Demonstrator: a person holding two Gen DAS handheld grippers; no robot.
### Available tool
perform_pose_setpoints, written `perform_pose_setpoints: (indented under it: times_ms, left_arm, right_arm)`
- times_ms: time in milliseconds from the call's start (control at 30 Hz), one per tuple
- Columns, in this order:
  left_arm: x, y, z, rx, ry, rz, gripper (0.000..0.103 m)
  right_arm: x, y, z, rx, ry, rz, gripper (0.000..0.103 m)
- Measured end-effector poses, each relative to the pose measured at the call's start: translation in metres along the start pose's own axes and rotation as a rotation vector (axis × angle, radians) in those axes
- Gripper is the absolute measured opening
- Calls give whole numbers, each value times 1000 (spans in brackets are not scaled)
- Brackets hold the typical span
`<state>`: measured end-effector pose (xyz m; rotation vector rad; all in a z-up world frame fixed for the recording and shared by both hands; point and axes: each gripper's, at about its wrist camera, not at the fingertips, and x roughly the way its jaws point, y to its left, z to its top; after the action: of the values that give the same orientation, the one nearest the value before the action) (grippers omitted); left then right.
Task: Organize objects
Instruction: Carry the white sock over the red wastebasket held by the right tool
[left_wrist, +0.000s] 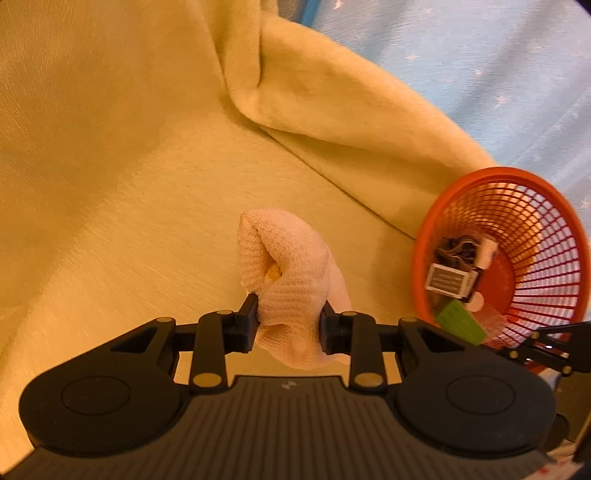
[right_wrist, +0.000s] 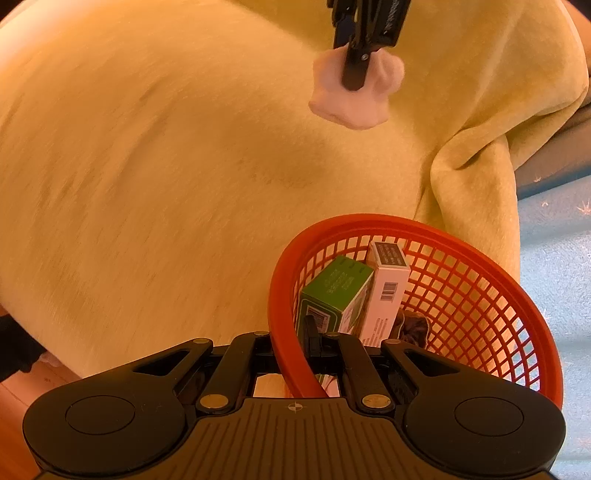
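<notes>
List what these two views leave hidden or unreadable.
- Yellow item inside the pink cloth: left wrist view, wrapped, only a sliver shows.
- Print on the green box and white box: right wrist view, too small.
- Dark bundle in the red basket: partly behind the boxes, unidentifiable.
- Basket's near rim: right wrist view, covered by the right gripper.
- Surface under the yellow blanket: covered.

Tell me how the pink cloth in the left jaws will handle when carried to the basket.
The pink waffle-weave cloth is probably floppy: it bunches and folds where the left gripper pinches it. It looks light, since a loose flap hangs below the jaws. Its textured weave should resist slipping, though trailing folds might catch the orange basket rim.
</notes>
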<state>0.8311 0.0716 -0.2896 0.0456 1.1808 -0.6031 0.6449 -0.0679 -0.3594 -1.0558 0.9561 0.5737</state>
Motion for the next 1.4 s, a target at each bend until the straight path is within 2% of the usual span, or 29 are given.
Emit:
perform_pose_setpoints:
  times_ms: [700, 1000, 1400]
  left_arm:
    - [-40, -64, 2, 37, 3, -78, 26]
    - [-40, -104, 13, 141, 12, -112, 26]
    - [-31, -155, 27, 265, 39, -194, 27]
  right_arm:
    - [-1, -2, -9, -13, -8, 12, 3]
    - [-2, -3, -9, -3, -8, 11, 3]
    - [-3, -2, -12, 13, -24, 10, 3]
